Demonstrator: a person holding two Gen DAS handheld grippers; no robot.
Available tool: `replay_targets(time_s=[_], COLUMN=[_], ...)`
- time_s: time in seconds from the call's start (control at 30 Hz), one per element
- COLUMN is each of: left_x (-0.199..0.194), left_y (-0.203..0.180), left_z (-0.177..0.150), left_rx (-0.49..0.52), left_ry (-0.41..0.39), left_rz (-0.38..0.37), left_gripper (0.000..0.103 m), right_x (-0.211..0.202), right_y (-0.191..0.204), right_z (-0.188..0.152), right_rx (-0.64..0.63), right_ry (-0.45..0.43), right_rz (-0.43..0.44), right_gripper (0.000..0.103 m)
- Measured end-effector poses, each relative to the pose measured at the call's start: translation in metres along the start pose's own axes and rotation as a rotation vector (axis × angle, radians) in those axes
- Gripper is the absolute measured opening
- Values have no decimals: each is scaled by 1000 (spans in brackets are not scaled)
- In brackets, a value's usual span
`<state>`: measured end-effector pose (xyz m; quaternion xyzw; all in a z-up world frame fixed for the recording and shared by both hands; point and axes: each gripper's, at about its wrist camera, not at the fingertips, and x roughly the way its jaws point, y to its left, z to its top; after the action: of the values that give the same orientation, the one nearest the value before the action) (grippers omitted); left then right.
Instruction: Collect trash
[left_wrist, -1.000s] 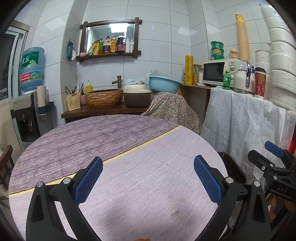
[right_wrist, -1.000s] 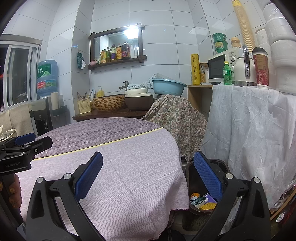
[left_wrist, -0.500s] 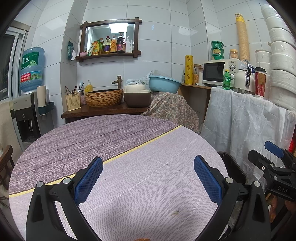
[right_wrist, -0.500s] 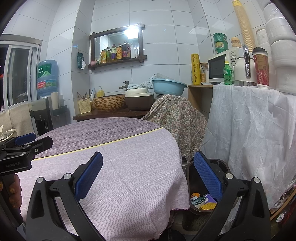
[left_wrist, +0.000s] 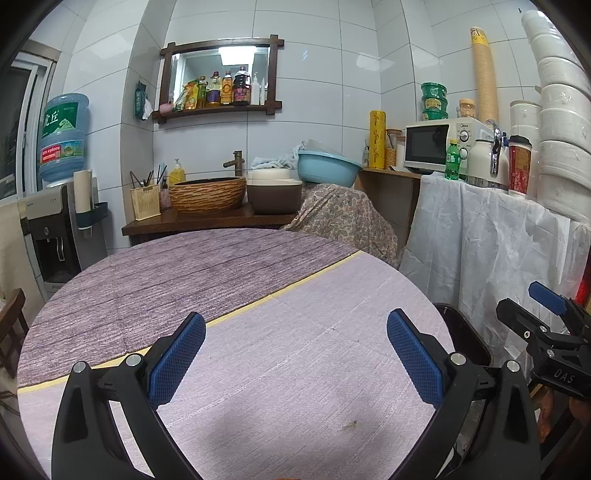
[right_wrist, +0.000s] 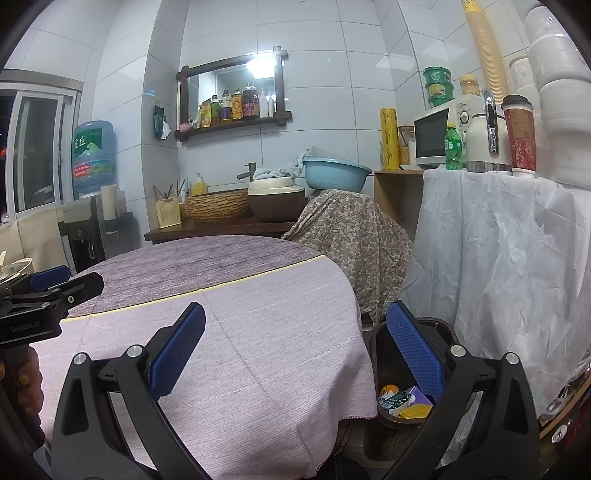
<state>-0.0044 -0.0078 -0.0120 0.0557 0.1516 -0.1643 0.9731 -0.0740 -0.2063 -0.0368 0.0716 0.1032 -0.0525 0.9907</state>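
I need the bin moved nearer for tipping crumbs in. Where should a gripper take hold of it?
Grip the trash bin by its upper rim, coming straight down over the wall nearest the table. The top is open and the rim thin, and wrappers fill only the bottom.

Clothed round table (left_wrist: 258, 332) — microwave (left_wrist: 439, 147), blue basin (left_wrist: 327, 168)

Right tool (right_wrist: 295, 334) gapes empty above bin (right_wrist: 376, 354) holding wrappers (right_wrist: 404, 402)

Your worktop (left_wrist: 295, 369) wears a lilac cloth, with a darker purple woodgrain half beyond a yellow stripe (left_wrist: 280, 291). Your gripper pads (right_wrist: 413, 354) are blue and dimpled. The bin (right_wrist: 380, 354) is dark brown, its trash (right_wrist: 406, 402) orange, green, purple and yellow.
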Motion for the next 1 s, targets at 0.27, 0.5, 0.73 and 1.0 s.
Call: replay_targets(time_s=[0.27,0.5,0.73,1.0], left_x=[0,0,0,0], left_y=[1,1,2,2], left_z=[0,-1,-1,-1], left_rx=[1,2,4,7], left_ry=[2,4,4,5], left_rz=[8,10,9,10], left_gripper=[98,98,98,98], right_x=[-1,-1,-1,-1], right_y=[1,0,1,1], right_z=[0,1,1,0], right_rx=[-1,-2,-2,-1], right_ry=[2,3,4,6], right_rz=[0,0,-1,0], right_gripper=[97,97,97,97])
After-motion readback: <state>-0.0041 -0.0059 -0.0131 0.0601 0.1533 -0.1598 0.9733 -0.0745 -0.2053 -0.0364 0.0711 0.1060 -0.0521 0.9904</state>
